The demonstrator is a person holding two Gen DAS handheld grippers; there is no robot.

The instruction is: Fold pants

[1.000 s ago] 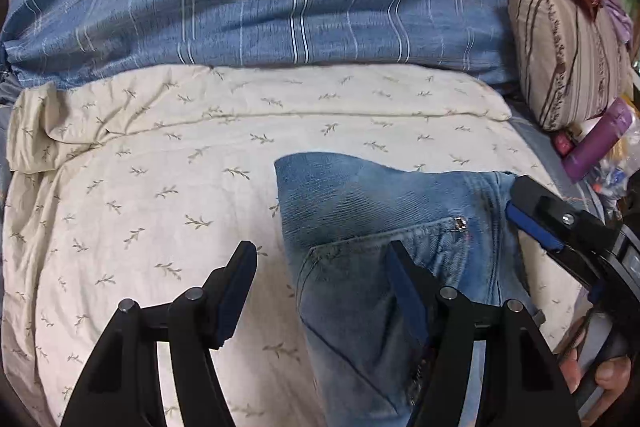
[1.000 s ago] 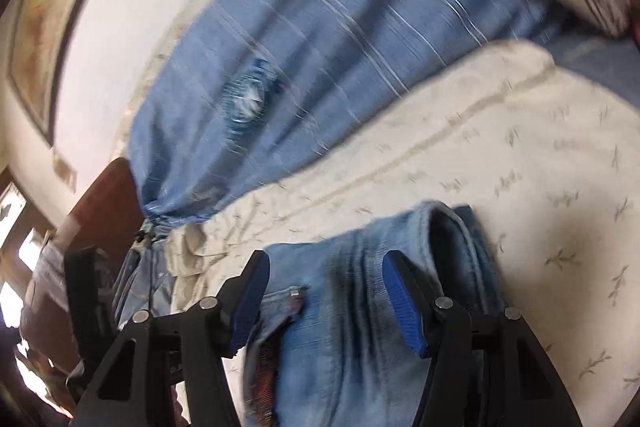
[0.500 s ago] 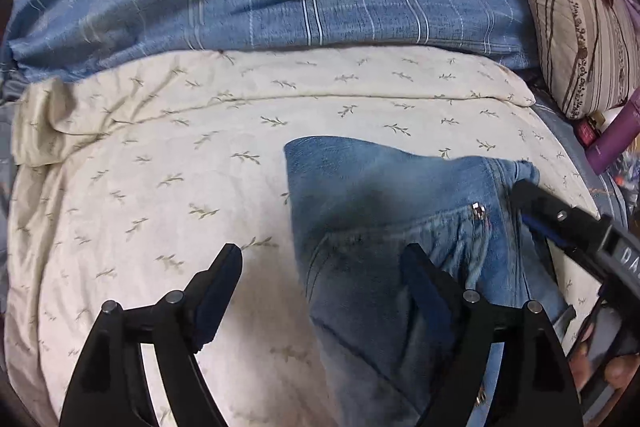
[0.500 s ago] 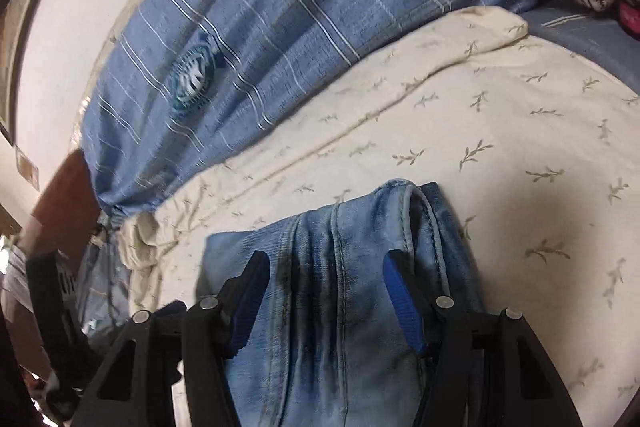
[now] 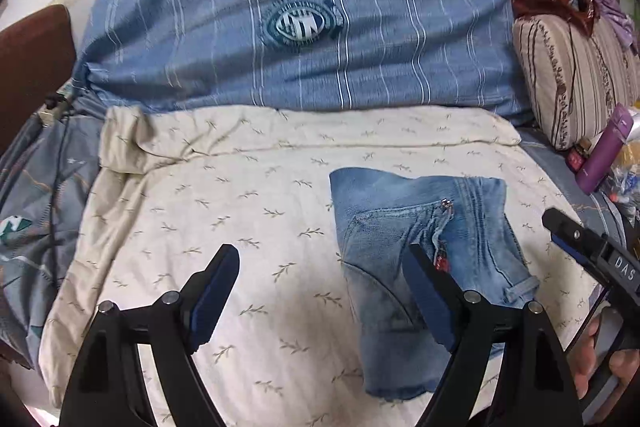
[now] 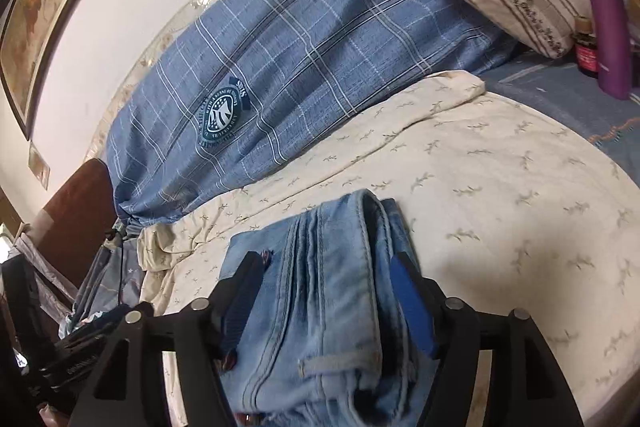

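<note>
The pants [image 5: 424, 267], faded blue denim folded into a thick oblong, lie on the cream leaf-print sheet [image 5: 240, 211] at lower right of the left view, long axis running from bottom toward top. The left claw [image 5: 320, 287] stands apart, empty. The right claw [image 6: 326, 297], just widened, straddles the denim without pinching.

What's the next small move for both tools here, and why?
Probably back both away and stop. The jeans lie as a compact folded bundle on the cream sheet. The left tool has just opened and grips nothing. The right tool has been opening too; the denim sits between its jaws, apparently unpinched. No loose leg trails out.
</note>
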